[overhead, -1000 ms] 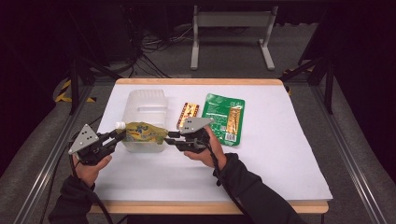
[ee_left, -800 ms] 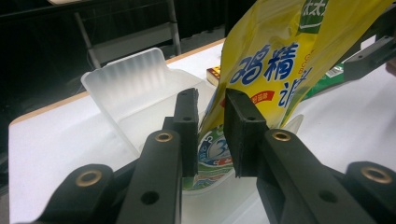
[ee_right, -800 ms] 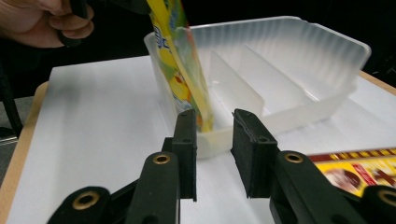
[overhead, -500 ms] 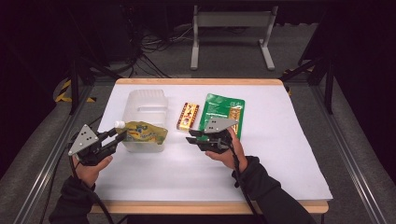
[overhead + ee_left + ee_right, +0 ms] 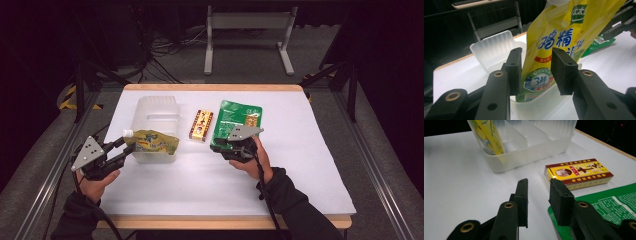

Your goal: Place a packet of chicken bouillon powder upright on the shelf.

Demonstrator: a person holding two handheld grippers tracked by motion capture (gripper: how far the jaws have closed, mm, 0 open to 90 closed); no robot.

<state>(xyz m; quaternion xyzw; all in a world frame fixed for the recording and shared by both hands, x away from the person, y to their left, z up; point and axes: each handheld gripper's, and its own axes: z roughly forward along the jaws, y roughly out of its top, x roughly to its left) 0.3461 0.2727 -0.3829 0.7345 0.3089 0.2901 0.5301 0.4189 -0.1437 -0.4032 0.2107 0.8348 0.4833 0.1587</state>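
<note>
Nearest, the left tongs (image 5: 536, 75) appear shut on the yellow spouted pouch (image 5: 152, 141), which sits across the near end of the clear plastic bin (image 5: 159, 107) with its white cap toward the person's left, so its long axis runs side to side along the desk (image 5: 300, 170). The right tongs (image 5: 539, 200) stand part open and empty over the near edge of the green packet (image 5: 239, 120). Packing the bin looks to be the step in hand: next, probably, the pouch is seated and released, then the green packet or the small red and yellow box (image 5: 579, 173) beyond is gripped.
</note>
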